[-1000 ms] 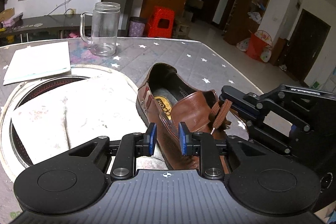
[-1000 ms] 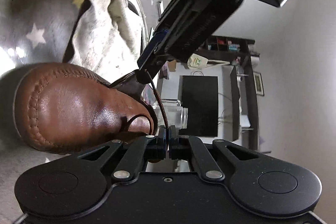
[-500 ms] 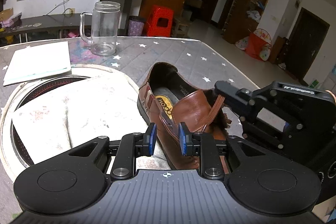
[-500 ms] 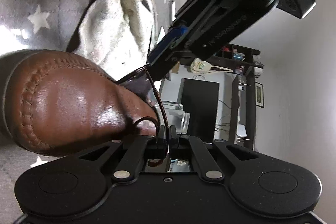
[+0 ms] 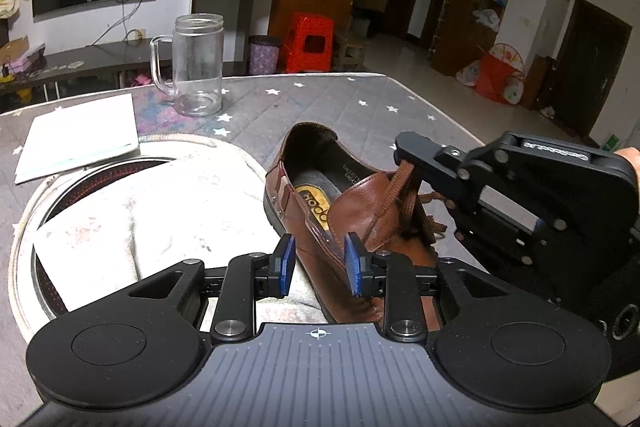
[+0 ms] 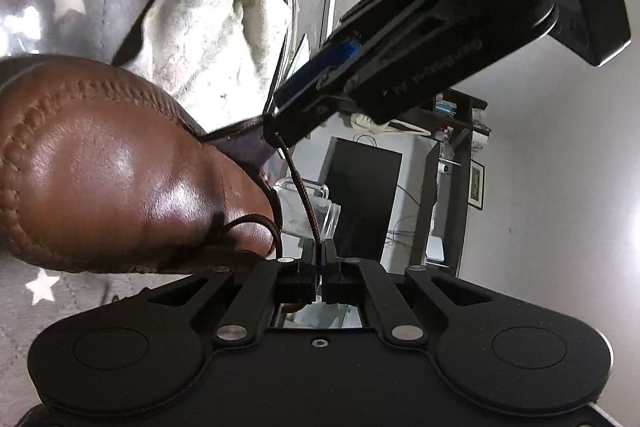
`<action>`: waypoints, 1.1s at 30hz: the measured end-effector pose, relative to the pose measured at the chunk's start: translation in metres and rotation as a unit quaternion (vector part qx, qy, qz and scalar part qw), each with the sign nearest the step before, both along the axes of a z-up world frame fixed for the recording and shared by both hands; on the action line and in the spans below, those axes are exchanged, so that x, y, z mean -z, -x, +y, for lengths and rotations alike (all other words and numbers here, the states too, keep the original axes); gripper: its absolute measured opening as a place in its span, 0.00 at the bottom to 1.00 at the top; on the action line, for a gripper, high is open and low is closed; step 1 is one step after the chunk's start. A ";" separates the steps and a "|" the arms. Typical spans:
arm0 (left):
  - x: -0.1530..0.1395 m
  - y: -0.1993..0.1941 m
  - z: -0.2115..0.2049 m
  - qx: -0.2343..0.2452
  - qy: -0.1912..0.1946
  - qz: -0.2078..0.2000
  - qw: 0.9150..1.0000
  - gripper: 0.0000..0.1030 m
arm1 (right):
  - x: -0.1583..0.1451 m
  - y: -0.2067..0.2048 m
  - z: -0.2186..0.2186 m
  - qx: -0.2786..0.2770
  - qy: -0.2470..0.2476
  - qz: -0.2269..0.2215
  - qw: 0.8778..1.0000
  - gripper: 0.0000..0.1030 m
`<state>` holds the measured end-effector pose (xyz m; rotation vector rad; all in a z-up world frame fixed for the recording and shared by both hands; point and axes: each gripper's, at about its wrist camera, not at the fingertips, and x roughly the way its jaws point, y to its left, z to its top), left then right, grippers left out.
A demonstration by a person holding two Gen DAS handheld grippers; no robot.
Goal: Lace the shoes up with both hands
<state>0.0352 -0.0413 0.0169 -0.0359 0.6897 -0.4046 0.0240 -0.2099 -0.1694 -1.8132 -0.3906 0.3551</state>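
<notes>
Pulled taut and higher than a second ago, the brown lace (image 5: 405, 183) rises from the brown shoe (image 5: 320, 211) lying on the starred table (image 5: 320, 99), clamped in the right gripper (image 6: 319, 267), while the left gripper (image 5: 318, 263), jaws apart, straddles the shoe's side wall, so tightening seems underway.

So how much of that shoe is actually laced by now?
Some lace already crosses the brown shoe. Right now the right tongs pinch one lace end pulled up taut; the left tongs are open beside the shoe. No bow is visible, so tying remains.
</notes>
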 end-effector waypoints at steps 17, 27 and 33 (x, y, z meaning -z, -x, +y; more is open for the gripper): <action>-0.003 -0.004 -0.007 -0.003 0.003 0.006 1.000 0.29 | 0.025 -0.005 -0.001 -0.025 0.083 -0.049 0.995 0.02; -0.007 -0.007 -0.008 -0.006 0.015 0.011 1.000 0.30 | 0.025 -0.002 -0.005 -0.022 0.088 -0.043 0.995 0.02; -0.006 -0.008 -0.006 -0.008 0.017 0.012 1.000 0.30 | 0.024 -0.006 0.002 -0.019 0.081 -0.038 0.996 0.02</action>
